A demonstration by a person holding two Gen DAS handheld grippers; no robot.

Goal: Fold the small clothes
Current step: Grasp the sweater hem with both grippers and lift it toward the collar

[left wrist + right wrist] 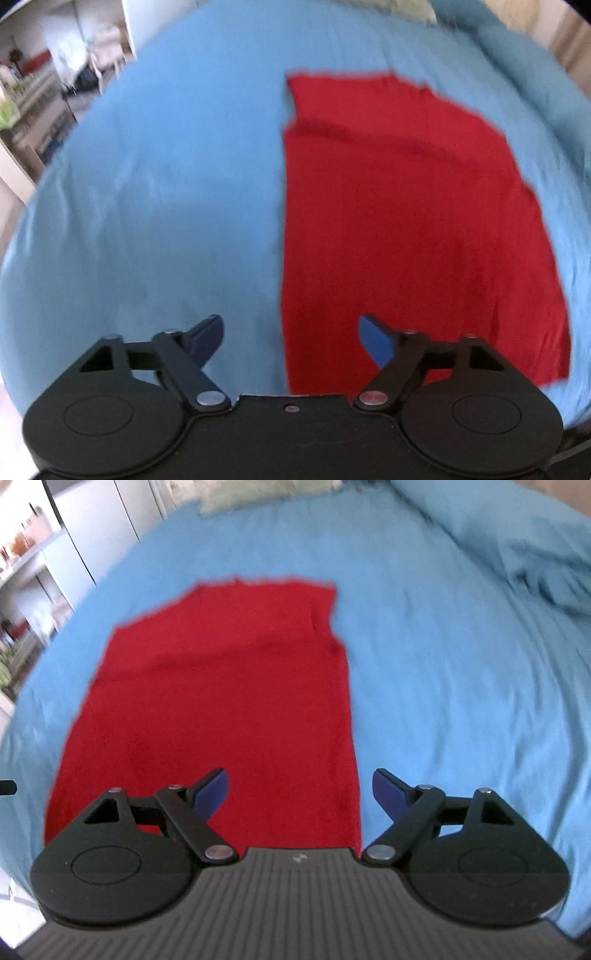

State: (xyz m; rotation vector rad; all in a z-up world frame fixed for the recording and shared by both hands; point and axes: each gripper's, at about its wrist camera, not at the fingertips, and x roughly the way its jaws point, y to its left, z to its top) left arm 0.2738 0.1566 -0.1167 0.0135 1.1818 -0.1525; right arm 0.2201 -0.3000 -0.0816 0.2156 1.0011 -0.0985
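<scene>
A red garment [406, 221] lies flat on a blue bedsheet [166, 184], folded into a long strip with straight side edges. In the left wrist view it fills the right half. My left gripper [291, 332] is open and empty above the garment's near left edge. In the right wrist view the red garment [221, 701] lies at centre left on the bedsheet [461, 701]. My right gripper [299, 794] is open and empty above the garment's near right edge. Both views are motion-blurred.
A pale green pillow [258, 491] lies at the far end of the bed. A rumpled blue duvet [535, 554] lies at the far right. Shelves and white furniture [37, 103] stand beyond the bed's left side.
</scene>
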